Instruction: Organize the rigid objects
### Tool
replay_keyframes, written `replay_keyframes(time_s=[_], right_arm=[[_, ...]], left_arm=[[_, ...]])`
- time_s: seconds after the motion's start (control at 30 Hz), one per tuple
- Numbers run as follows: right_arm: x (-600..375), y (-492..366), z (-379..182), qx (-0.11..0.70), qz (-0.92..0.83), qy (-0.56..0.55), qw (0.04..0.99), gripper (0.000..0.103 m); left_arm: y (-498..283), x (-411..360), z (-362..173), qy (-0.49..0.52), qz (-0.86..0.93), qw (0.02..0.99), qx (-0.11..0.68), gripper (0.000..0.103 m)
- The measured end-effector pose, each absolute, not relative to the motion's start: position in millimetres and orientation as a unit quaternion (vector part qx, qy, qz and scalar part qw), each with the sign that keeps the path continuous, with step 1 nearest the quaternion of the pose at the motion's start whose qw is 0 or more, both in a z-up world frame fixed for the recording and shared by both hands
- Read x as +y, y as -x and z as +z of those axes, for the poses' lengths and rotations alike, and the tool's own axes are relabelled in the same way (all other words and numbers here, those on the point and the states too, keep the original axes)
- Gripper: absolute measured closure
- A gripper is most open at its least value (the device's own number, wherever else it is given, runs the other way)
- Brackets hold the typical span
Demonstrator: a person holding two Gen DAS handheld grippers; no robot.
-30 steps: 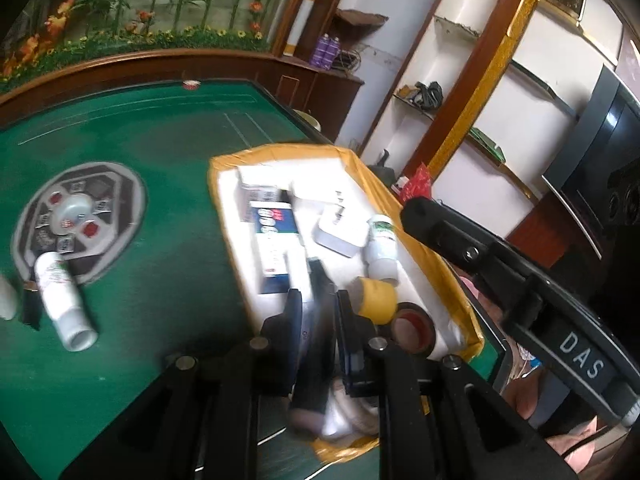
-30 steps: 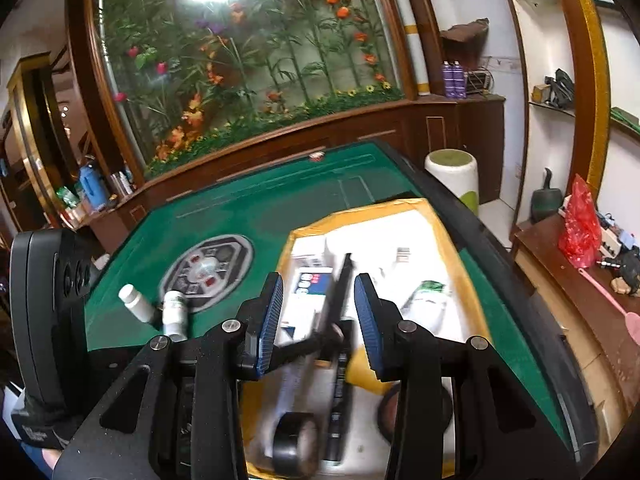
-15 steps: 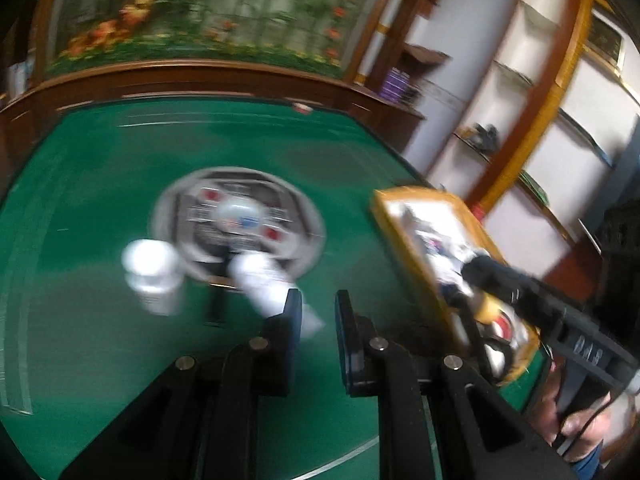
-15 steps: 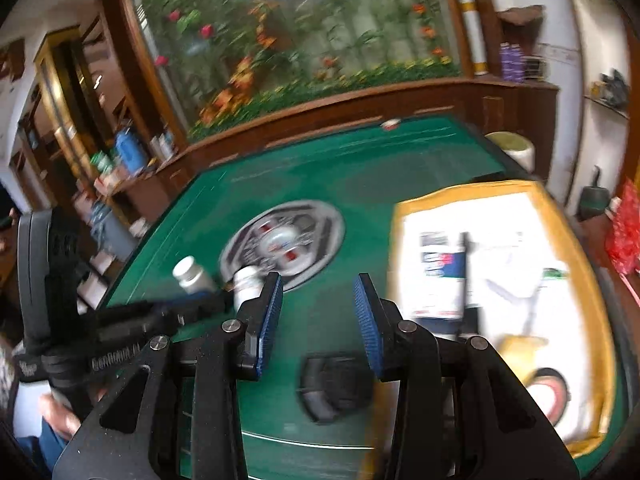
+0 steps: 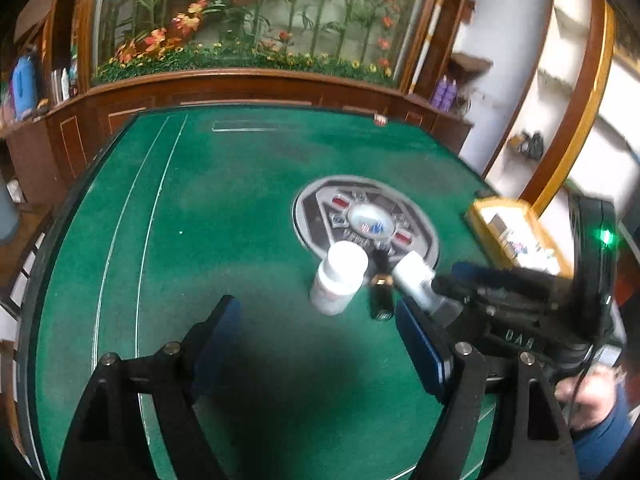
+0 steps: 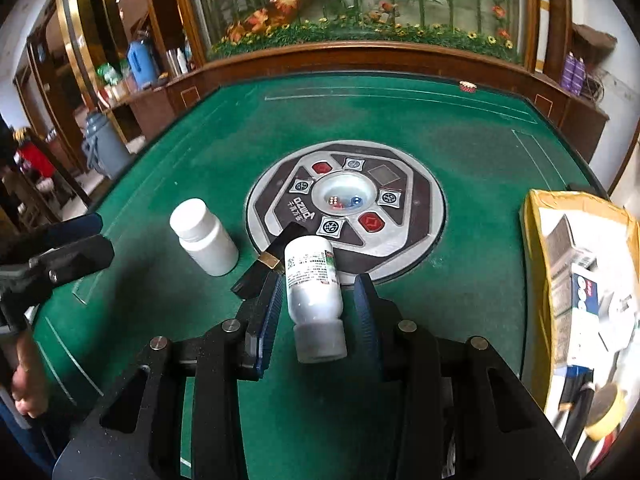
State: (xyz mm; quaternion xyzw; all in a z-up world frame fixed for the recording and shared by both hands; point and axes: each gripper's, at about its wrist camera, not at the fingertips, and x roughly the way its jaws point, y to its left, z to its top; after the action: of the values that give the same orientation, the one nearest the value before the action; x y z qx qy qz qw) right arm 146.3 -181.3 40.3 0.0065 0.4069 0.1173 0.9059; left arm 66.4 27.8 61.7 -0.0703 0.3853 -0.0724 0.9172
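Note:
A white labelled bottle (image 6: 314, 296) lies on the green table between the open fingers of my right gripper (image 6: 318, 300), which does not grip it. A small black tube with a gold band (image 6: 266, 260) lies just left of it. A white capped bottle (image 6: 203, 236) stands further left. In the left wrist view the standing bottle (image 5: 340, 276), the black tube (image 5: 380, 296) and the lying bottle (image 5: 416, 276) sit ahead and right of my left gripper (image 5: 320, 340), which is wide open and empty. The right gripper body (image 5: 516, 304) reaches in from the right.
A yellow-rimmed tray (image 6: 534, 248) with boxes, tape rolls and other items sits at the table's right edge (image 5: 486, 220). The round dice console (image 6: 346, 208) is set in the table centre. Wooden cabinets ring the table.
Both grippers swung left from the tray to the bottles. The left gripper let go of the dark item and opened wide. The right gripper now straddles the lying bottle.

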Motion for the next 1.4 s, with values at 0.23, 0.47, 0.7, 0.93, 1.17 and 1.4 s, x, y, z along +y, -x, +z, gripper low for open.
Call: replay_keyframes(time_s=[0.23,0.47,0.7,0.93,1.17,1.4], right_arm=[[-180,-163,27,0.427,0.102,0.013,0.898,0.058],[-191,-162,20,0.427,0.119,-0.027,0.896,0.065],[-198,-163,17,0.427,0.126,-0.053,0.894,0.067],[-195,-163,11,0.430,0.127,-0.039,0.893,0.067],[-193,-159,15,0.421,0.125,-0.030,0.898,0.067],[-192,-156,16,0.417,0.127,-0.031,0.899,0.067]], left_arm=[[-79,11,38,0.008,-0.055,0.910,0.410,0.023],[-100,1,19,0.004,-0.061,0.906,0.418,0.036],[-115,8,11,0.037,-0.068,0.898,0.432,0.052],[-121,-4,7,0.010,-0.056,0.901,0.431,0.065],[-112,-13,13,-0.011,-0.037,0.906,0.422,0.067],[-100,-29,22,-0.043,-0.038,0.916,0.397,0.067]])
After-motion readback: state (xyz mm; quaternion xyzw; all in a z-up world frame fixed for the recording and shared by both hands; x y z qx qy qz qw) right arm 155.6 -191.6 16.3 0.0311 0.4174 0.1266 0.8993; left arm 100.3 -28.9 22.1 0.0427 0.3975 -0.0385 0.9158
